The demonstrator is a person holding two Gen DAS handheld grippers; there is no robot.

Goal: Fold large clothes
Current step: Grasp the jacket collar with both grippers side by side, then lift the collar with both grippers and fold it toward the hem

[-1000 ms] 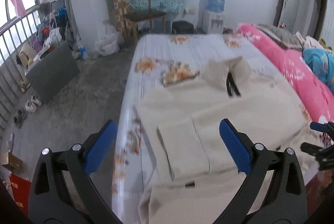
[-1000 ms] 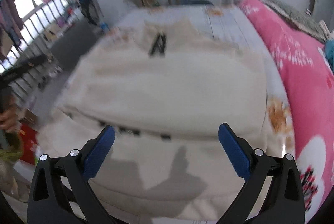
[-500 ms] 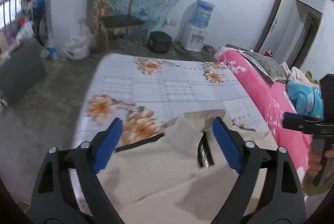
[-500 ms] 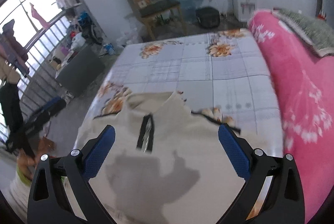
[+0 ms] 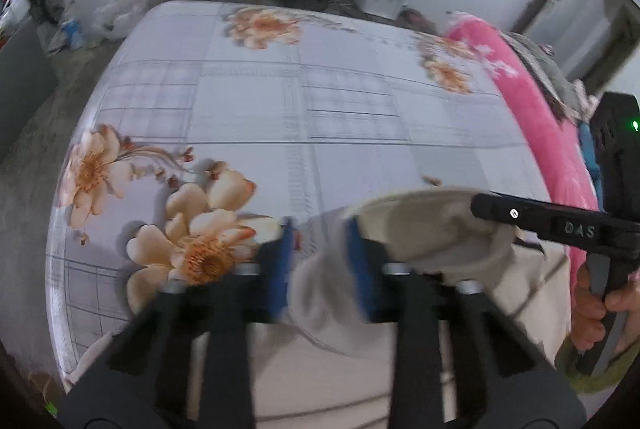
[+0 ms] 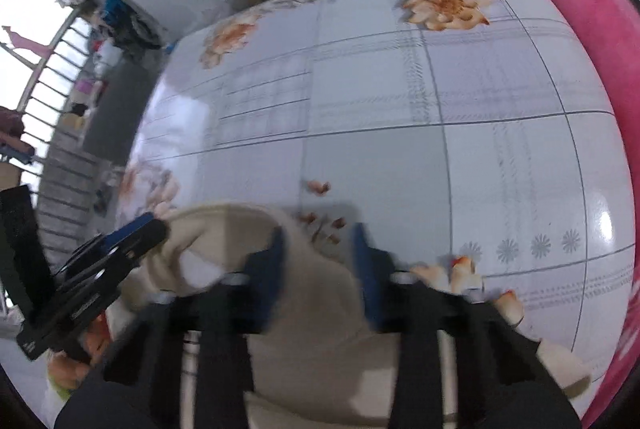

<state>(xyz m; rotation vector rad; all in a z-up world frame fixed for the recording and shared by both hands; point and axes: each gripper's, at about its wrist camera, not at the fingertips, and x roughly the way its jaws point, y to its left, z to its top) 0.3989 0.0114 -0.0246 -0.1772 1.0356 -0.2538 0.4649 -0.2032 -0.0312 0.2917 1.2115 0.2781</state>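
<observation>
- Cream garment (image 5: 400, 361) lay at the near end of the bed (image 5: 320, 117), collar end bunched up toward the sheet.
- Left gripper (image 5: 320, 261): jaws had just been closing, cloth between them; looked pinched on a collar-side fold.
- Right gripper (image 6: 320, 265): jaws had just been closing too, cloth between; grip looked partial, contact blurred.
- Fabric judged soft, thick, limp, fairly heavy for its size; it would sag and drag.
- Best hold: shoulder seams or the collar edge.
</observation>
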